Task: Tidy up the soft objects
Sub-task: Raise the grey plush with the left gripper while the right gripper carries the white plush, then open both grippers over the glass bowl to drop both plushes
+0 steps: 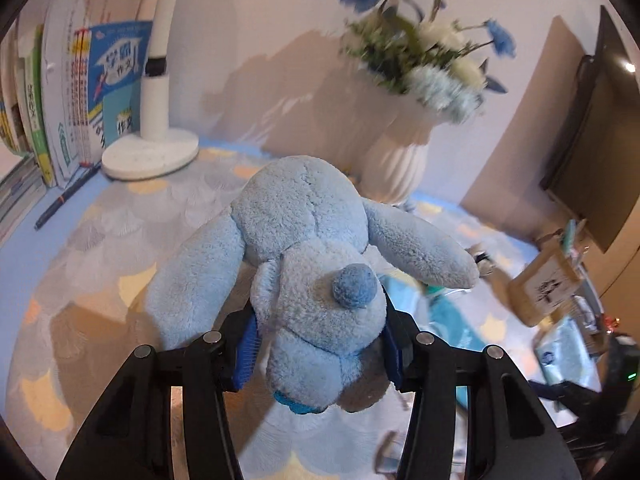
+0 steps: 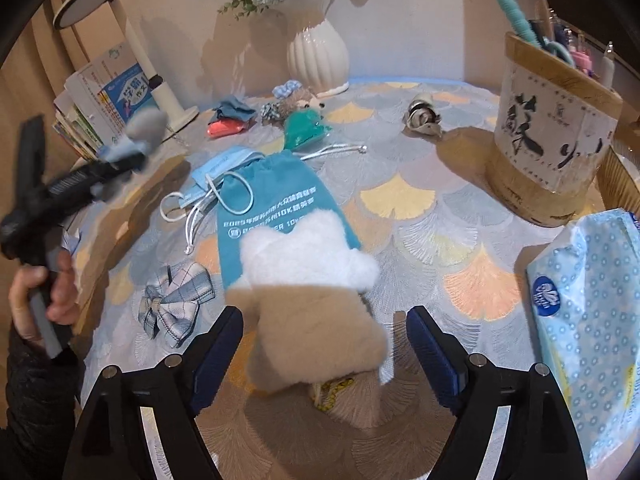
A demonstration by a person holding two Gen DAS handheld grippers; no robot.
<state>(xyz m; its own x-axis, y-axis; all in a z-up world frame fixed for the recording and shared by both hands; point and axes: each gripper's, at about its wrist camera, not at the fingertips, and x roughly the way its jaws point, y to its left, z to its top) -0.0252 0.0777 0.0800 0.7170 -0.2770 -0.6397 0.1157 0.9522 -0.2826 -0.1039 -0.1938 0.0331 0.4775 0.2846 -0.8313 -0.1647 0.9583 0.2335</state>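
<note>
The left gripper [image 1: 320,344] is clenched on a light blue plush dog [image 1: 308,256], its blue pads pressing the muzzle from both sides, ears drooping toward 8 and 3 o'clock. Only the right wrist view shows the right gripper [image 2: 324,344] spread wide, a tan-and-white plush toy [image 2: 316,300] lying loose between its fingers without contact. Beyond that, at 12 o'clock, lies a teal drawstring bag [image 2: 276,200] printed "10K", partly covered by the toy; a plaid bow [image 2: 172,300] sits at 9 o'clock. At 3 o'clock a tissue pack [image 2: 592,320] is cut off. Farther back stands a white ribbed vase [image 2: 318,56], its flowers blurred.
</note>
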